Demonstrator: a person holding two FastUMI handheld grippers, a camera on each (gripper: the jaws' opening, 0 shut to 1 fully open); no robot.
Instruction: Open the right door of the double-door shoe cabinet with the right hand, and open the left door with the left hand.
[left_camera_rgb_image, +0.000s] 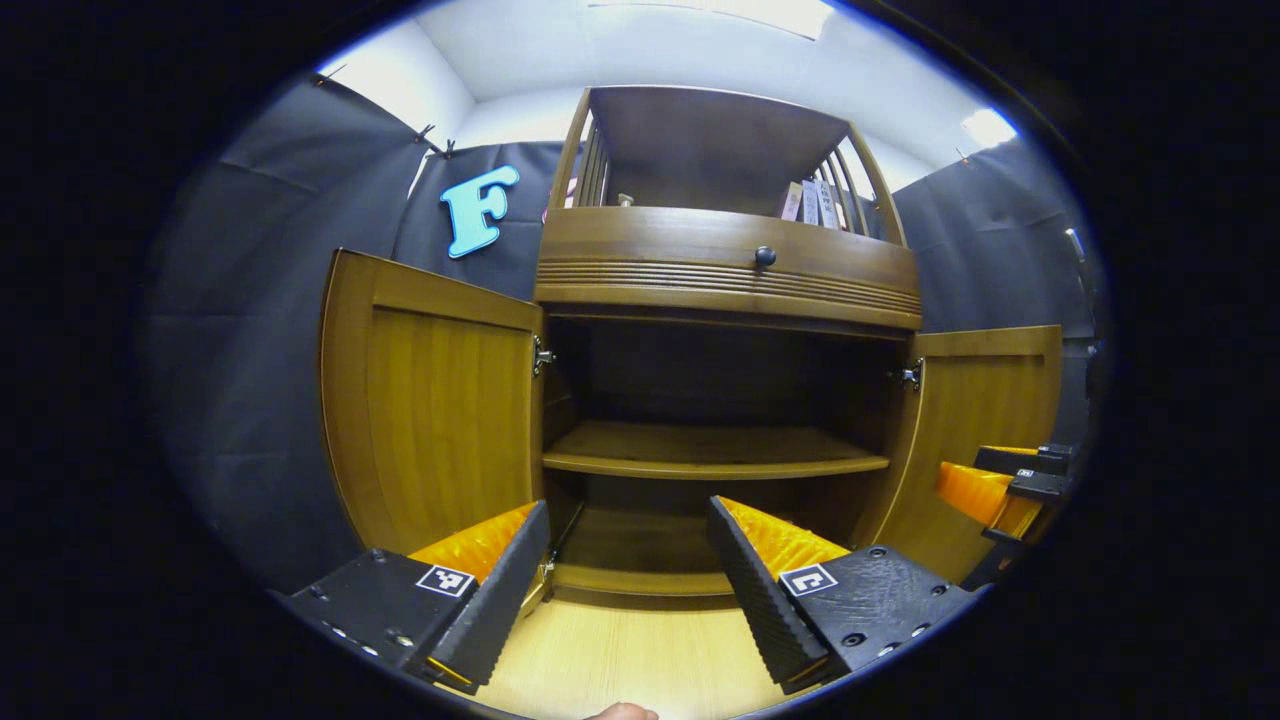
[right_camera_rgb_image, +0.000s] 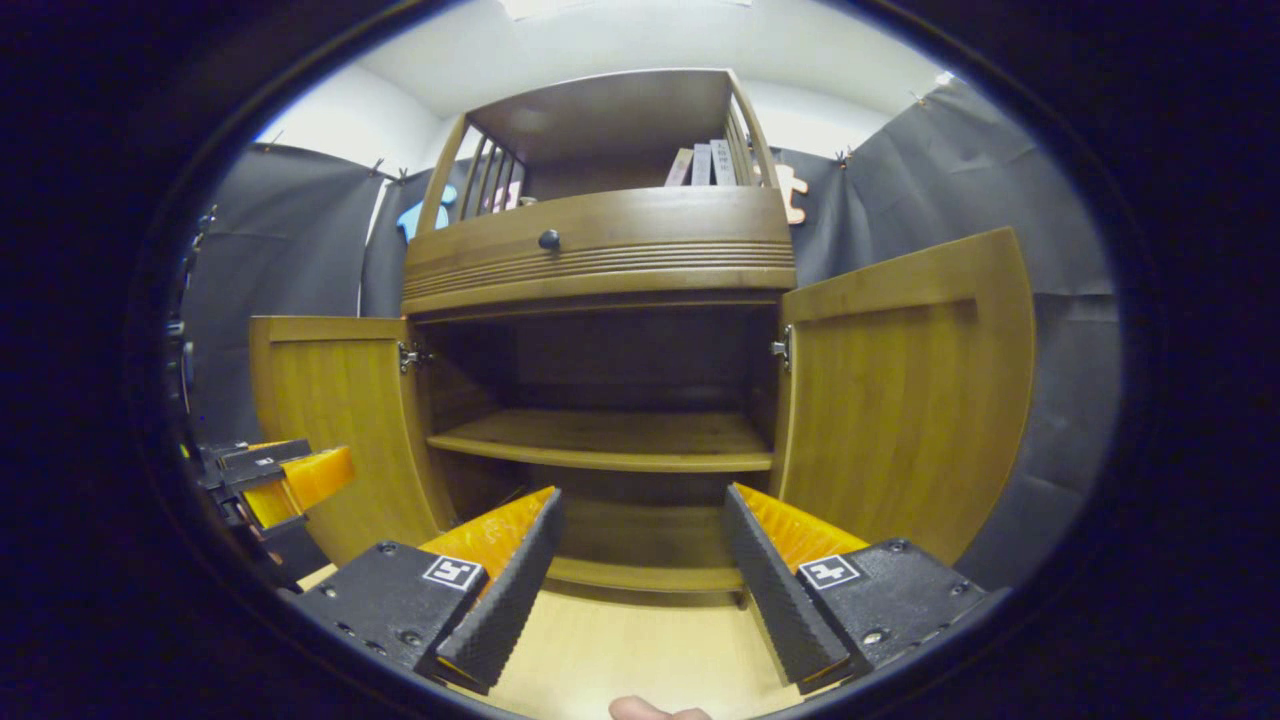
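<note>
Both doors of the shoe cabinet (left_camera_rgb_image: 725, 270) stand swung wide, and the inside is on show. In the left gripper view, starting at the left: the left door (left_camera_rgb_image: 435, 420) hangs out on its hinge (left_camera_rgb_image: 541, 356), its inner panel facing us, with the black cloth wall behind it. Next, the left gripper (left_camera_rgb_image: 630, 590) sits low in the foreground with its jaws spread wide and nothing between them, pointing straight into the opening above a pale wooden floor (left_camera_rgb_image: 630, 660). Past it, 1 shelf (left_camera_rgb_image: 715, 452) crosses the dark interior, and above the opening runs a drawer with a round dark knob (left_camera_rgb_image: 764, 256). On top, a railed upper shelf holds some books (left_camera_rgb_image: 812, 202) at its right end. Further right, the right door (left_camera_rgb_image: 985, 430) is open too, and the right gripper (left_camera_rgb_image: 1005, 480) shows in front of it near the view's edge.

Switch to the right gripper view, again left to right: the left gripper (right_camera_rgb_image: 270, 480) peeks in at the far left beside the left door (right_camera_rgb_image: 335, 420), apart from it as far as I can tell. Centre stage, the right gripper (right_camera_rgb_image: 640, 590) holds its 2 fingers wide apart, empty, aimed at the shelf (right_camera_rgb_image: 610, 440). The knob (right_camera_rgb_image: 548, 239) sits above, books (right_camera_rgb_image: 700, 165) higher still. At the right, the right door (right_camera_rgb_image: 905, 400) is swung fully outward, clear of both grippers.
</note>
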